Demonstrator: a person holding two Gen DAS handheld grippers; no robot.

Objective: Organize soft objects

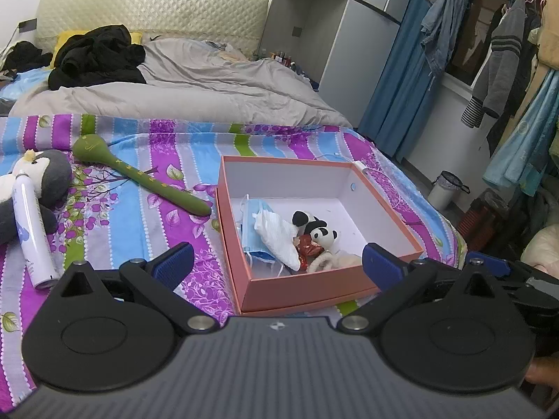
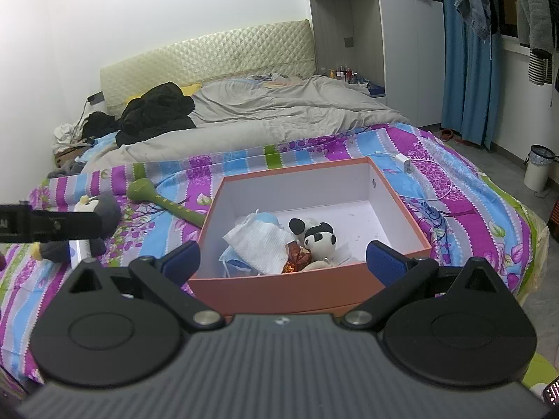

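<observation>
Both tongs released, nothing in either: left gripper (image 1: pixel 276 262) and right gripper (image 2: pixel 283 260) hang over the near wall of the orange box (image 1: pixel 380 188). Already in the box: panda plush (image 1: pixel 323 235), face masks (image 1: pixel 256 230), white cloth (image 1: pixel 277 241). Penguin plush (image 1: pixel 42 181) is still out on the striped sheet (image 1: pixel 146 230), left of the box, touching a white spray can (image 1: pixel 31 230). I expect it's light and squashy; I'd pinch deep across the grey body, not the limbs.
</observation>
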